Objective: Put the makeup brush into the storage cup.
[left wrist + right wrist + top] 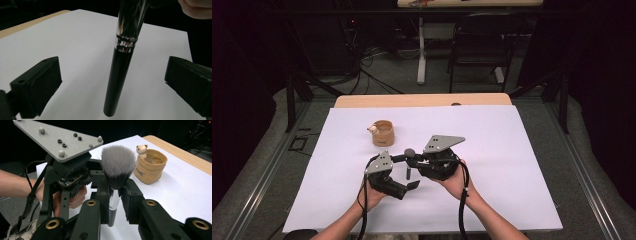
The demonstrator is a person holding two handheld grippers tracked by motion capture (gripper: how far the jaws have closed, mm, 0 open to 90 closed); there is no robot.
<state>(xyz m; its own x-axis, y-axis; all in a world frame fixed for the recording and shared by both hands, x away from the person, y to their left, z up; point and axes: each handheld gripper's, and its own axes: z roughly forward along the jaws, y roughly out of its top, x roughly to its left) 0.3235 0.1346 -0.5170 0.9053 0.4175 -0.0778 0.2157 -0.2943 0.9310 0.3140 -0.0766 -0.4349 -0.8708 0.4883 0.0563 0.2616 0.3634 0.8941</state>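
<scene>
A makeup brush (116, 167) with a fluffy grey and black head, a silver ferrule and a black handle stands upright above the white sheet. My right gripper (115, 192) is shut on the brush just below its head; in the high view that gripper (413, 159) sits at the table's middle. The brush's black handle (120, 75) hangs down between the jaws of my left gripper (112, 82), which stand wide apart and do not touch it. From above, my left gripper (408, 173) is just left of the right one, and the brush head (410, 152) shows between them.
A small tan pot (383, 133) with a bear figure on its rim stands behind the grippers, to the left; it also shows as the pot (150, 166) at the right. A white sheet (512, 150) covers the table. A chair (482, 45) stands beyond the far edge.
</scene>
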